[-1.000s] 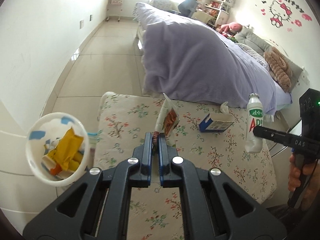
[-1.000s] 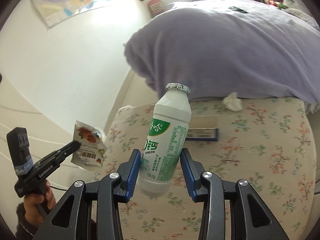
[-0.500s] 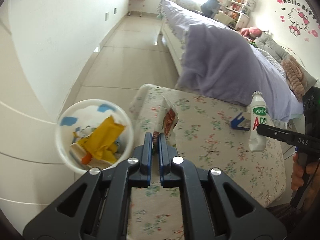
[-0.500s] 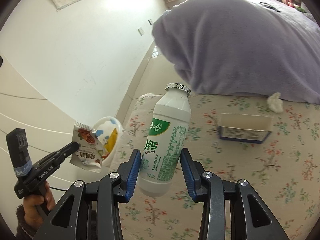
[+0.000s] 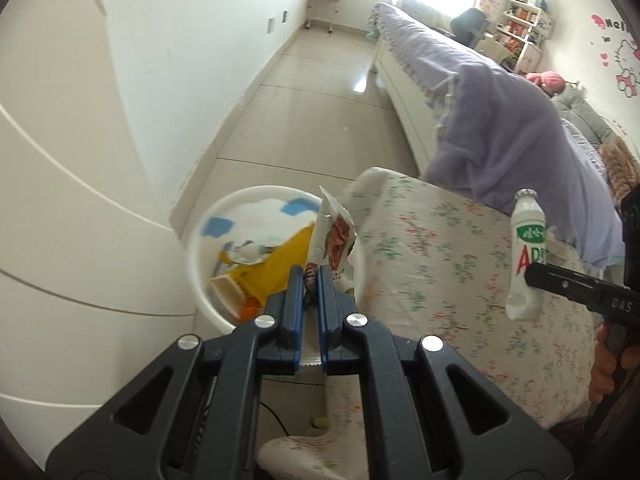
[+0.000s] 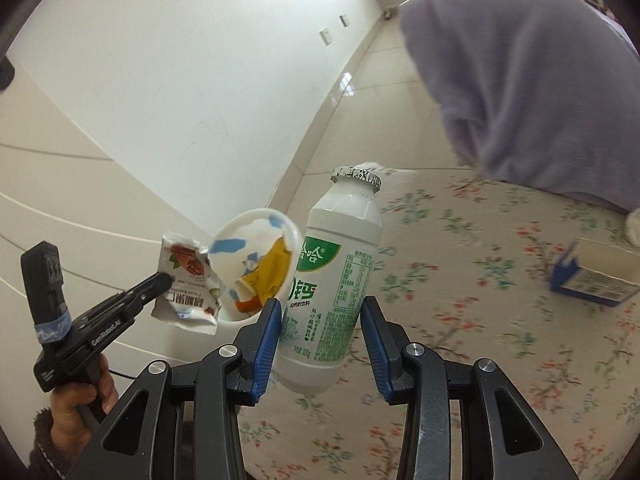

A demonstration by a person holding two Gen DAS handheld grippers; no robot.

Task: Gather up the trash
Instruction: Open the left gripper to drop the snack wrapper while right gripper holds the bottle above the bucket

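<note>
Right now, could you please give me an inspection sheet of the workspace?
Surface: floral-covered bench at the foot of the bed.
Job's things: snack packet in the left tongs; white drink bottle between the right tongs; white bin on the floor, holding yellow wrappers.
Clutter: blue-and-white carton and crumpled tissue on the bench.
Grippers: left shut on packet; right shut on bottle.
Cables: thin black cable under the bench edge.
Surroundings: purple duvet, tiled floor.
</note>
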